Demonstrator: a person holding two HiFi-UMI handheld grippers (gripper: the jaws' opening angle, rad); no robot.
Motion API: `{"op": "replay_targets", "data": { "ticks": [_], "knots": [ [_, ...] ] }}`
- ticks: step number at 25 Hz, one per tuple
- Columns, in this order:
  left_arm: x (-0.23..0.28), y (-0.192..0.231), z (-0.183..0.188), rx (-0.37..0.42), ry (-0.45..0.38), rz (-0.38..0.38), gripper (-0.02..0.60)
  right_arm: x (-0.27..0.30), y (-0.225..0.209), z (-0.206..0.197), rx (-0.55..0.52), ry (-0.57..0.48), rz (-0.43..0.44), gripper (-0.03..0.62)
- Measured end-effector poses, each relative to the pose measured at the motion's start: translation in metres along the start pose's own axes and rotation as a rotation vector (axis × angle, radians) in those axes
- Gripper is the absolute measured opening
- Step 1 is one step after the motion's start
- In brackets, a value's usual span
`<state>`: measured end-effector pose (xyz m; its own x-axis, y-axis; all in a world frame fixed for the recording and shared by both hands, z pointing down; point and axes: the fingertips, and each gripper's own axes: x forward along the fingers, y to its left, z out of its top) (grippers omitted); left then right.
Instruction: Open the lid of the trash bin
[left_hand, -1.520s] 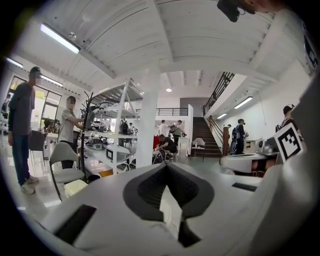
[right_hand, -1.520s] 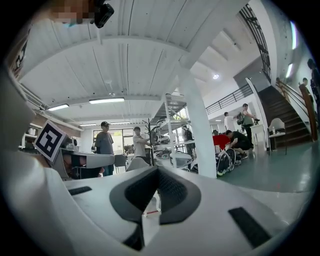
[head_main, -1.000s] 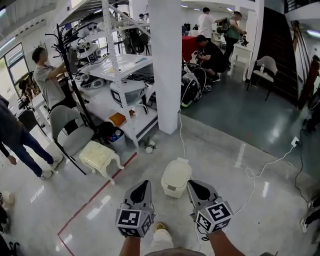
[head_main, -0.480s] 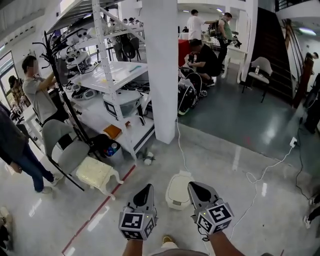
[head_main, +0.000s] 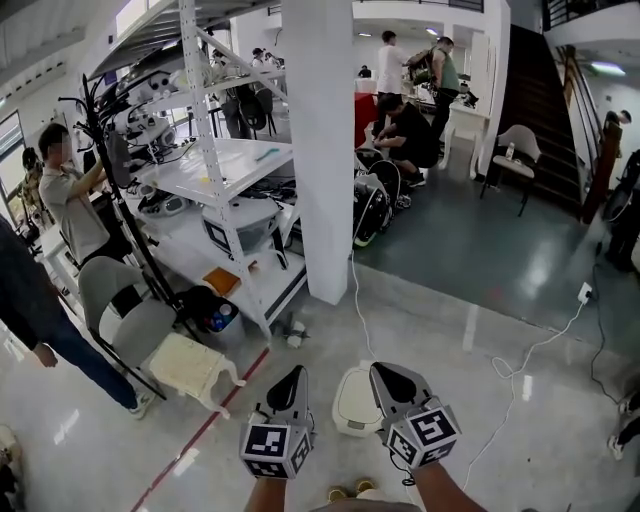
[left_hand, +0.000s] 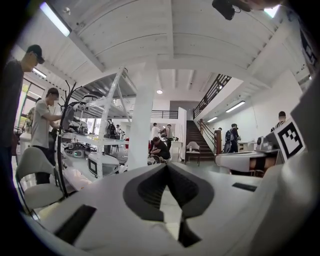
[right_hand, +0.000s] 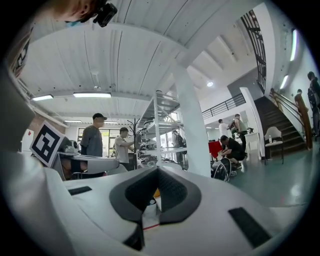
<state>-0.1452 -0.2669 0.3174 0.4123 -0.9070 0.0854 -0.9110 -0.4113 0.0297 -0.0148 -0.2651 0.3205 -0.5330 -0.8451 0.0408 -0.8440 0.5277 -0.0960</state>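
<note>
Closest in, at 6 o'clock in the head view, shoe tips (head_main: 345, 492) on the pale glossy floor (head_main: 90, 440). Just above them, left gripper (head_main: 292, 380) and right gripper (head_main: 392, 380) side by side, marker cubes facing the camera, noses pointing ahead. Left jaws pressed tip to tip, nothing between them, only floor seen through the gap behind the tips; right jaws the same, closed and empty. Both gripper views look level across the room and up at the ceiling, not down, so the grippers are probably being carried forward, not yet aimed. Trash bin (head_main: 355, 400), white, low, sits on the floor at 12 o'clock, showing between the two grippers and beyond them, touching neither. Its lid lies flat and shut. Task looks barely begun: approach only; the person will likely need to lower a gripper to the lid edge. At 10 o'clock, a red floor line (head_main: 215, 415), then a cream stool (head_main: 190, 362) and a grey chair (head_main: 125, 310). At 2 o'clock a white cable (head_main: 520, 360) trails over the floor, well apart from the bin. Farther at 12, a white pillar (head_main: 318, 150) with a shelving rack (head_main: 225, 160) to its left. Farthest, people around a table (head_main: 405, 130) and a staircase (head_main: 545, 90) at 1 o'clock.
</note>
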Motion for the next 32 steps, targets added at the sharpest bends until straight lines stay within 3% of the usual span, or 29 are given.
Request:
{"op": "replay_targets", "data": {
  "ticks": [18,32],
  "knots": [
    [0.063,0.017,0.002,0.016,0.009,0.047,-0.011,0.052,-0.042,-0.006,0.0,0.01,0.031,0.034],
    [0.087,0.026,-0.067,-0.023,0.074,0.065,-0.011,0.073,-0.052,-0.056,0.013,0.071,0.069,0.034]
  ]
}}
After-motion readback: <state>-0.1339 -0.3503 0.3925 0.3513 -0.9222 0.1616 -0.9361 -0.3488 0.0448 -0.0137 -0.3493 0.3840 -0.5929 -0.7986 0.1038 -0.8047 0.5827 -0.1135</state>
